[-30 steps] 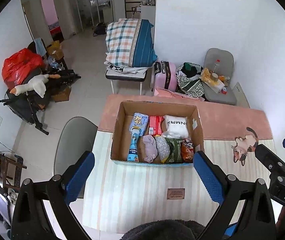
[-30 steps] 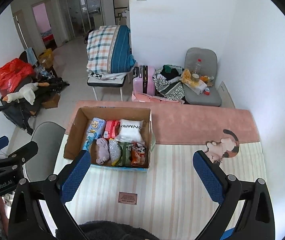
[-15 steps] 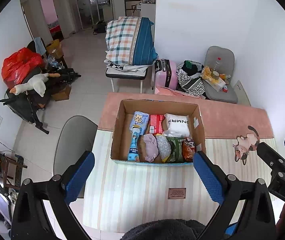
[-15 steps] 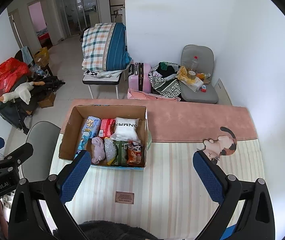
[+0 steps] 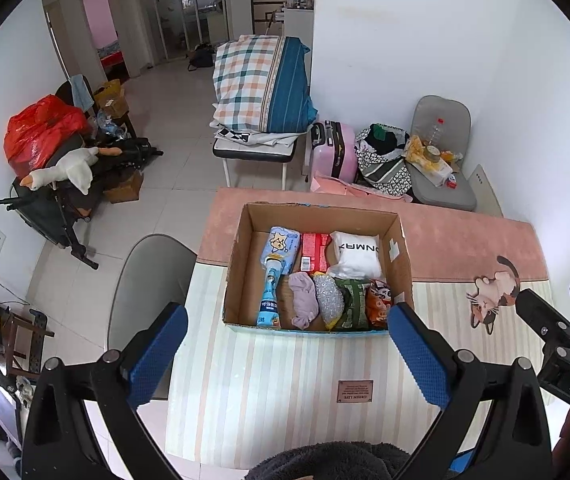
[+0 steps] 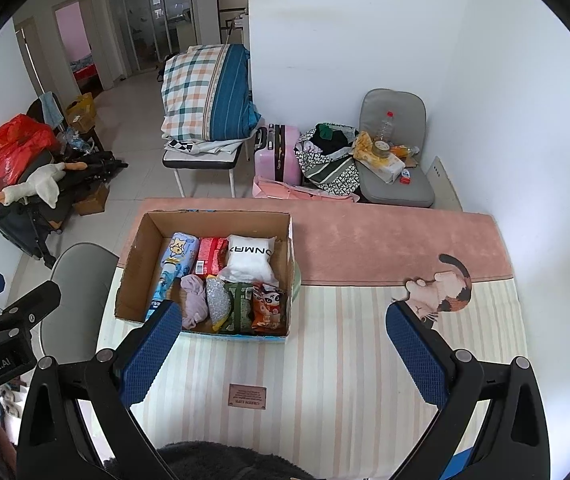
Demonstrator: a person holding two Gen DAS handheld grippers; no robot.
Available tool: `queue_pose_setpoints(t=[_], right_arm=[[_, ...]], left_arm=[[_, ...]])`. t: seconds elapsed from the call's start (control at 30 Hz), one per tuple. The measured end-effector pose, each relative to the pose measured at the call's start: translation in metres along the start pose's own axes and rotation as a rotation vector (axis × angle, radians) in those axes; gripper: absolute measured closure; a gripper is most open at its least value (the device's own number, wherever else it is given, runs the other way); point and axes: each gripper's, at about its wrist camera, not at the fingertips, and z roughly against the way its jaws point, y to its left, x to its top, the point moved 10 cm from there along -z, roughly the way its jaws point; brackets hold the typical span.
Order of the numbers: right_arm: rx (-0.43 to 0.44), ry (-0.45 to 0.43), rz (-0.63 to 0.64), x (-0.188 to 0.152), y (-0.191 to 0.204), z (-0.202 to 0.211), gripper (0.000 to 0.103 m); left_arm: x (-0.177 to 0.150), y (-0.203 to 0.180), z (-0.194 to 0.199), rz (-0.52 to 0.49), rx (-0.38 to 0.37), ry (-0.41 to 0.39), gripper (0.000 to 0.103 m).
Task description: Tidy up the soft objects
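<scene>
Both my tongs hang spread wide and empty above the striped mat (image 5: 285, 392): left gripper (image 5: 285, 344), right gripper (image 6: 283, 342). From the left one, the cardboard box (image 5: 241, 280) of soft packs sits at twelve o'clock; from the right, at eleven.

Both views are evenly lit by soft daylight; strong fisheye bending and dark corners are seen at edges.
</scene>
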Motion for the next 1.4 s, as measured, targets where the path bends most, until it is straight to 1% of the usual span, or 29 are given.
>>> queue_pose_setpoints(t=[0.63,0.93,1.07,1.4], right_arm=[[-0.005,0.006,0.000,0.003,-0.001,-0.003,0.000],[-0.010,0.010,0.002,0.000,-0.004,-0.006,0.000],[-0.010,0.016,0.001,-0.004,-0.005,-0.009,0.000],[-0.014,0.011,0.000,0.000,-0.006,-0.009,0.000]], left_arm=[[-0.003,0.005,0.000,0.004,-0.007,0.014,0.000],[-0.005,0.002,-0.009,-0.011,-0.011,0.033,0.000],[-0.005,0.002,-0.010,-0.012,-0.011,0.033,0.000],[-0.002,0.001,-0.011,-0.016,-0.012,0.033,0.000]])
